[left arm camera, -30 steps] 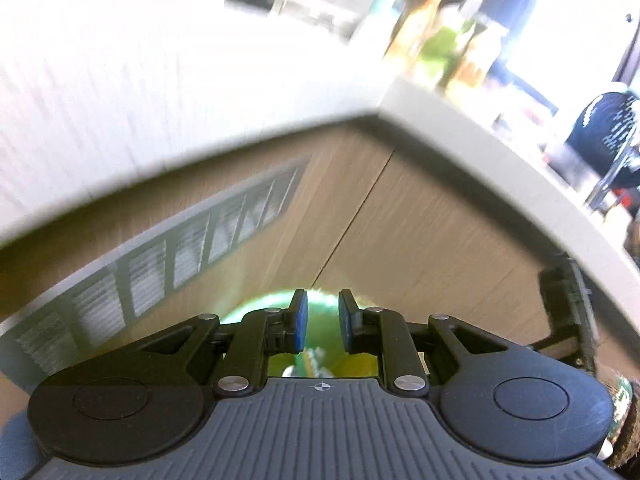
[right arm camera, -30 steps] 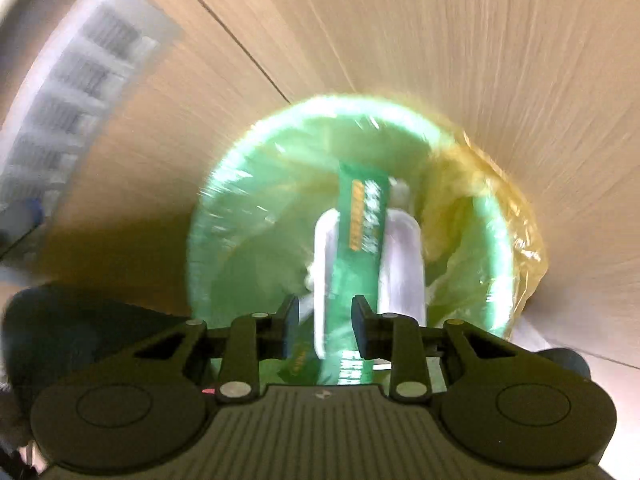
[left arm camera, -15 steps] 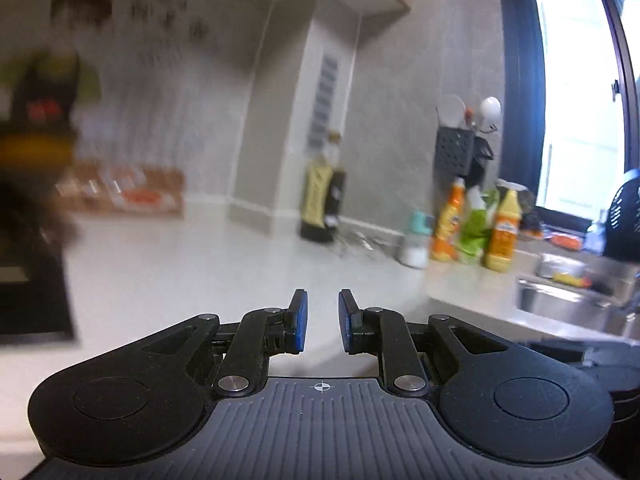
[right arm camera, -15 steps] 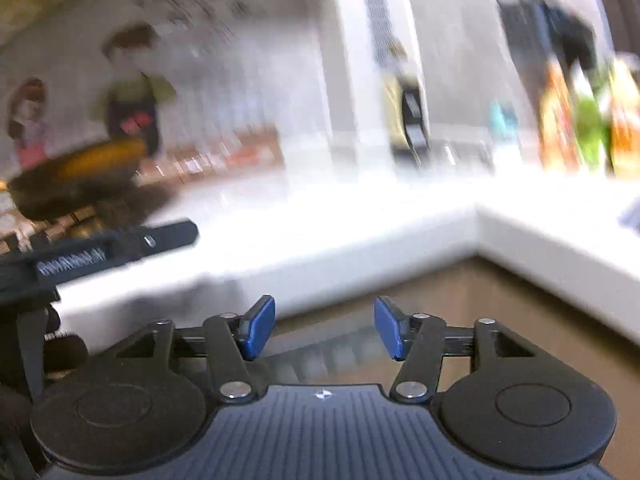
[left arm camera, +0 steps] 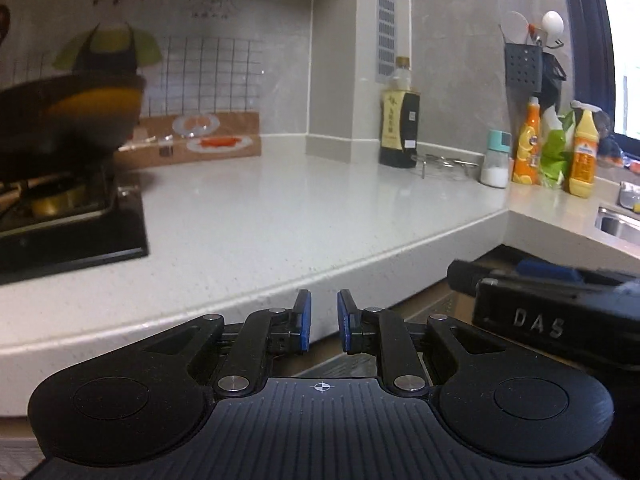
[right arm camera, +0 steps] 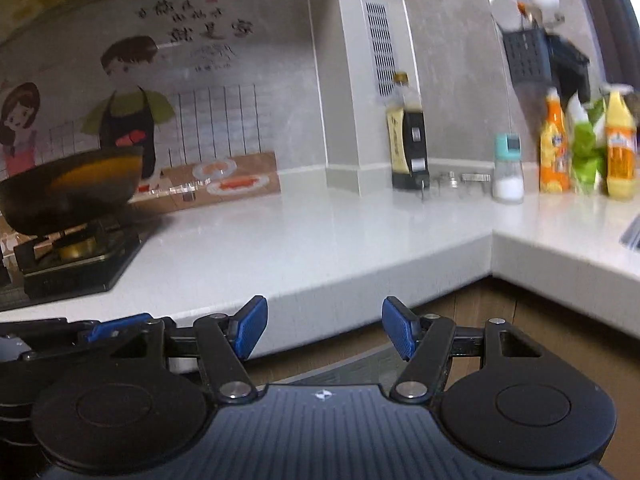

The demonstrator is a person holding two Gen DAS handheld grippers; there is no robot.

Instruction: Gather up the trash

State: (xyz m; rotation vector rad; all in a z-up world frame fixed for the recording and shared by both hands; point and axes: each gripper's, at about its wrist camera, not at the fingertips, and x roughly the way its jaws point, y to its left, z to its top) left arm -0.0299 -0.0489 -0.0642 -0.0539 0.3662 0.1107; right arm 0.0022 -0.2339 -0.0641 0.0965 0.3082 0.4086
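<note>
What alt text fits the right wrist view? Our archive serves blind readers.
Open, empty right tongs face a white kitchen counter that is bare in front. A dark wok sits on the stove at left; a sauce bottle and orange bottles line the back wall.

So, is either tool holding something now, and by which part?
Nothing is held. The left tool is nearly shut on empty air; the right tool is open and empty.

left gripper (left arm camera: 323, 320): jaws nearly closed, small gap, nothing between, pointing slightly down | right gripper (right arm camera: 323, 332): jaws wide apart, empty, pointing slightly down | both side by side, each visible at edge of the other's view
</note>
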